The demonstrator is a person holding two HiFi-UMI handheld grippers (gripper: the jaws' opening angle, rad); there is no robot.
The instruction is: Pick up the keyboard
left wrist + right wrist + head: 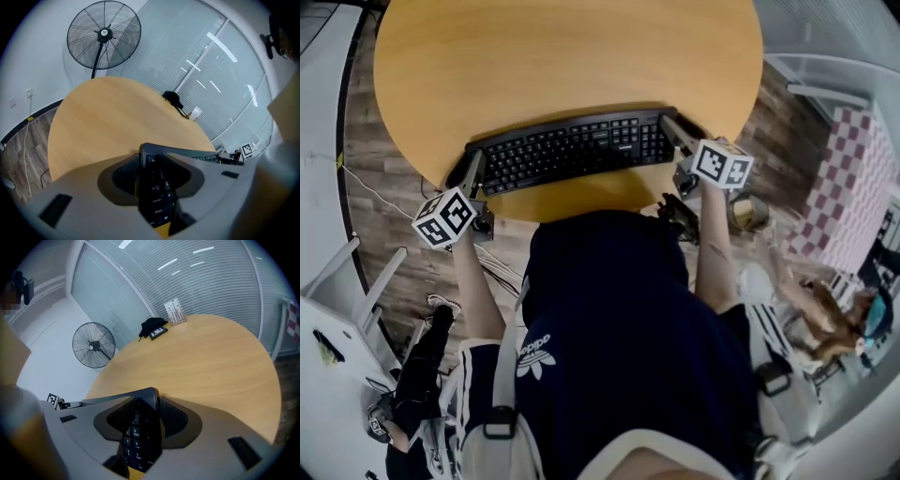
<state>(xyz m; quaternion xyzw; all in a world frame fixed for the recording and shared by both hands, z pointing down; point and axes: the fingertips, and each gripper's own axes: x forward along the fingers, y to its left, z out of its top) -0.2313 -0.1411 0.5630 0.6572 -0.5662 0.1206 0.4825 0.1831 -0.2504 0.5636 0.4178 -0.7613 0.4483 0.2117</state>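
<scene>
A black keyboard (572,148) lies along the near edge of the round wooden table (562,56), just in front of the person. My left gripper (472,174) is shut on the keyboard's left end (154,187), the keys showing between its jaws. My right gripper (675,129) is shut on the keyboard's right end (138,427), where the number pad shows between the jaws. Whether the keyboard rests on the table or hangs just above it, I cannot tell.
A small black object (153,327) and a white card stand (174,311) sit at the table's far edge. A standing fan (103,35) is beyond the table by the blinds. White furniture (337,319) stands on the floor at the left, clutter (825,300) at the right.
</scene>
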